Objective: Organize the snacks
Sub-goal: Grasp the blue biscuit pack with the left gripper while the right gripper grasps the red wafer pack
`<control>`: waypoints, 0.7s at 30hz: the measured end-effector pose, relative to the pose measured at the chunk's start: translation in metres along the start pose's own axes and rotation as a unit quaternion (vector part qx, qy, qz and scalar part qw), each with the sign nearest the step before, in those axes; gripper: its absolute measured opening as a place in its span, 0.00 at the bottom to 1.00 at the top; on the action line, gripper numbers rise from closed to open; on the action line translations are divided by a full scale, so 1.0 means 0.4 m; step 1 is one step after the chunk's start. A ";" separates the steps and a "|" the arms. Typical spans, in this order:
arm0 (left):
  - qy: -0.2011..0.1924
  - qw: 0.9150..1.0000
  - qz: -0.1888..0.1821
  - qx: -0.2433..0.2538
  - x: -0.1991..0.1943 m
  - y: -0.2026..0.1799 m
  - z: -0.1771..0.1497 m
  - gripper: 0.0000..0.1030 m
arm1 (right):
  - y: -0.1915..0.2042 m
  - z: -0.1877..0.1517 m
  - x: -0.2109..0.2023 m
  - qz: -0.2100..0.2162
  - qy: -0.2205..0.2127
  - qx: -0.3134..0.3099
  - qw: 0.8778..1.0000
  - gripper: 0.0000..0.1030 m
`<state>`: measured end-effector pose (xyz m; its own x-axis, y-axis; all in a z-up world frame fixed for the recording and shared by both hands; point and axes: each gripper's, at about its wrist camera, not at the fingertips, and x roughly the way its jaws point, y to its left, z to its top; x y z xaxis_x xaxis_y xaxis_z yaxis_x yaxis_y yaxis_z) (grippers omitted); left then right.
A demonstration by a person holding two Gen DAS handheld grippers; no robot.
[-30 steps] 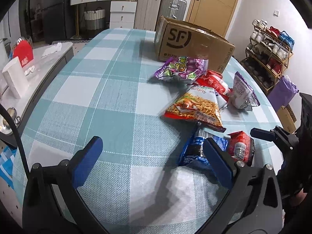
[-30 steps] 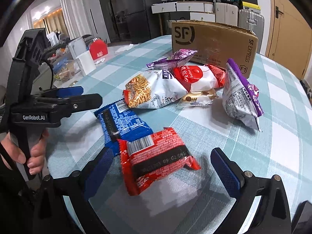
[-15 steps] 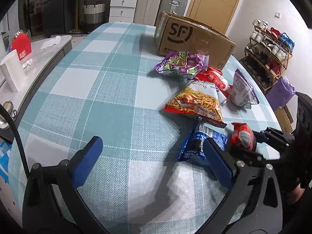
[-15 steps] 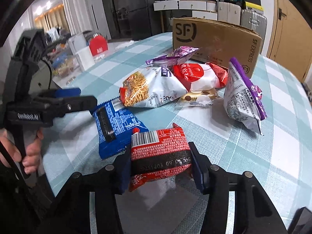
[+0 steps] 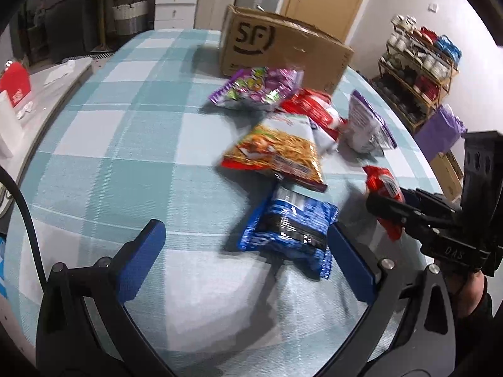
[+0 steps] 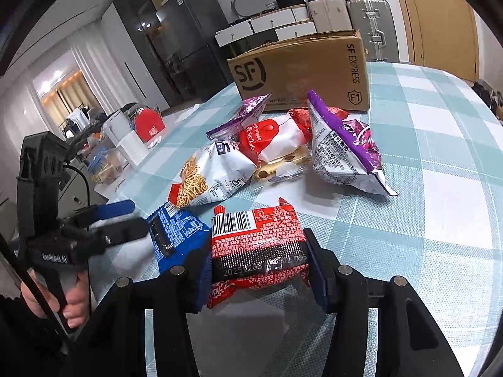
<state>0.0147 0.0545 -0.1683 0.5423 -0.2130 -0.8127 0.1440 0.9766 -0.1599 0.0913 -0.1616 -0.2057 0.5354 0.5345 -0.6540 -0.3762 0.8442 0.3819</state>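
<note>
Left wrist view: low over checked table, facing cardboard box. Right wrist view: low, near, facing leftward-forward. Shared: snack pile, box.

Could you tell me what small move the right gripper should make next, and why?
Probably carry the red snack packet forward toward the cardboard box. The right gripper is already shut on it, the other snacks lie between it and the box, and the left gripper is open and empty.
</note>
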 end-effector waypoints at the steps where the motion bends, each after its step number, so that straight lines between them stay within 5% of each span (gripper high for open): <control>1: 0.006 1.000 -0.004 -0.001 0.007 -0.005 0.001 0.99 | 0.000 0.001 0.000 0.002 0.001 0.000 1.000 0.50; 15: 0.053 0.998 -0.001 0.043 0.086 -0.086 0.029 0.99 | -0.031 -0.008 -0.027 0.028 -0.010 0.023 0.999 0.50; 21: 0.065 0.992 0.056 0.091 0.121 -0.135 0.029 0.99 | -0.035 -0.008 -0.027 0.034 -0.013 0.026 0.999 0.50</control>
<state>0.0430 -0.0088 -0.1925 0.4540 -0.0865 -0.8868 0.2426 0.9697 0.0296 0.0883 -0.1794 -0.2063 0.5298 0.5913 -0.6081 -0.3729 0.8063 0.4592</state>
